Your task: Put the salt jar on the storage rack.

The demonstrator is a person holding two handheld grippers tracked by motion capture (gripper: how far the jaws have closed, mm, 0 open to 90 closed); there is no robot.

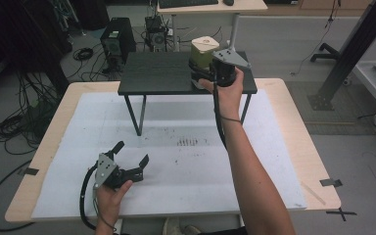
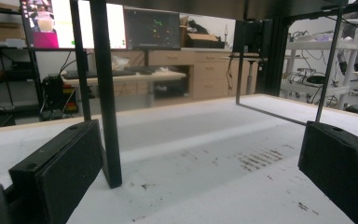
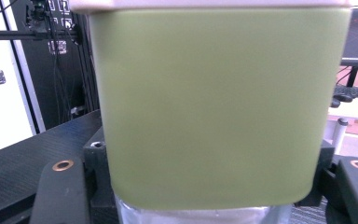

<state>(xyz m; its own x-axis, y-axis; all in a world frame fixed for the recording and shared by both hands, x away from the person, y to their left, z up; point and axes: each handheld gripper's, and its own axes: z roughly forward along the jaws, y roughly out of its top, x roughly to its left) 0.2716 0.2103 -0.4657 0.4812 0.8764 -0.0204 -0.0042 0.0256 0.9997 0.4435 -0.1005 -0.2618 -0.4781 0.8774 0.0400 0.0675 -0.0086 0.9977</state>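
The right gripper point(image 1: 201, 73) clamps the green container point(image 1: 201, 55), which stands upright at the black shelf's point(image 1: 156, 73) right rear edge. The left gripper point(image 1: 131, 155), jaws spread and empty, rests well apart near the table's point(image 1: 293, 132) front-left corner.

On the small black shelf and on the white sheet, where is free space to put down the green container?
The black shelf is bare left of the green container, which the right gripper holds at its right end. The white sheet is free between the forearm and the left gripper, apart from dark marks in the middle. It is crowded only around the shelf legs.
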